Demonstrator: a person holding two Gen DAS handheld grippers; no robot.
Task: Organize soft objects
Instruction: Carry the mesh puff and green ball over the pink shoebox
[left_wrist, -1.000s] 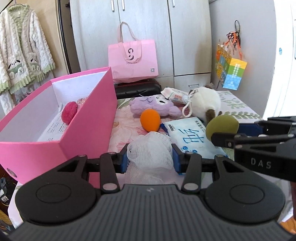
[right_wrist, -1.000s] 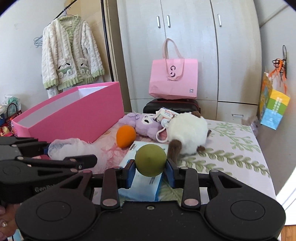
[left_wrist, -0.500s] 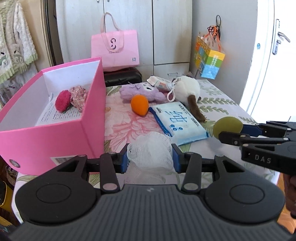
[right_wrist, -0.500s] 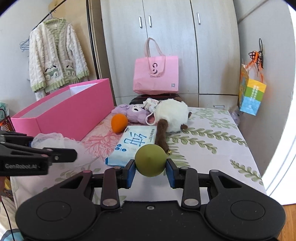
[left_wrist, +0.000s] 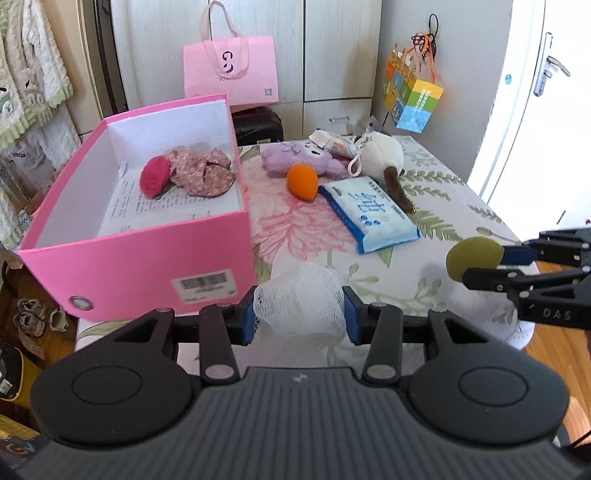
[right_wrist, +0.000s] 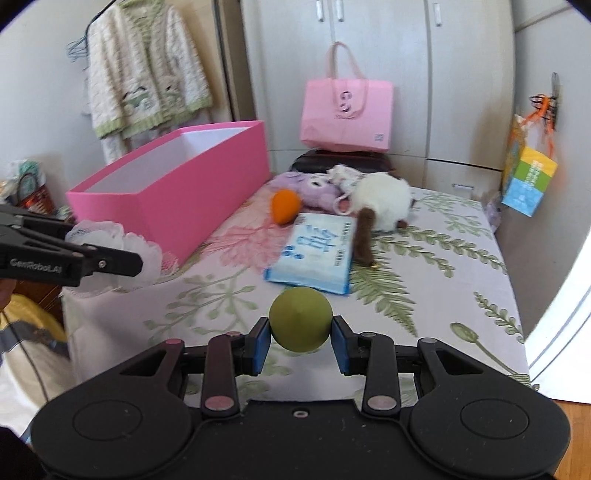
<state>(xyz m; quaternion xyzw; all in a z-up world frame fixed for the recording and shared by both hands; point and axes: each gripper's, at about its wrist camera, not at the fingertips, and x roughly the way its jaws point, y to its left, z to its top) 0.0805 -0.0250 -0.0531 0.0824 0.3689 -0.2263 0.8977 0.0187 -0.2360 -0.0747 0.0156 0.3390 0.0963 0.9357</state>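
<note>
My left gripper (left_wrist: 299, 314) is shut on a white mesh puff (left_wrist: 299, 299), held above the table's near edge, right of the pink box (left_wrist: 147, 266). My right gripper (right_wrist: 300, 341) is shut on an olive-green sponge (right_wrist: 300, 319) over the near part of the floral tablecloth (right_wrist: 424, 266). From the left wrist view the green sponge (left_wrist: 474, 257) and the right gripper (left_wrist: 480, 266) show at the right. In the box lie a red puff (left_wrist: 155, 180) and a floral fabric piece (left_wrist: 201, 173). On the table lie an orange sponge (left_wrist: 303, 181), a purple plush (left_wrist: 299, 160), a white plush (left_wrist: 380, 157) and a blue wipes pack (left_wrist: 369, 214).
A pink shopping bag (left_wrist: 231, 75) sits on a black case (left_wrist: 258, 123) before grey cabinets. A colourful bag (left_wrist: 413, 99) hangs on the right wall near a white door (left_wrist: 535, 110). A knit cardigan (right_wrist: 147, 70) hangs at the left. Shoes (left_wrist: 33, 317) lie on the floor.
Both grippers have pulled back from the objects and risen a little, each keeping its hold. The views now look down more, showing the box's inside and the table's near edge.
</note>
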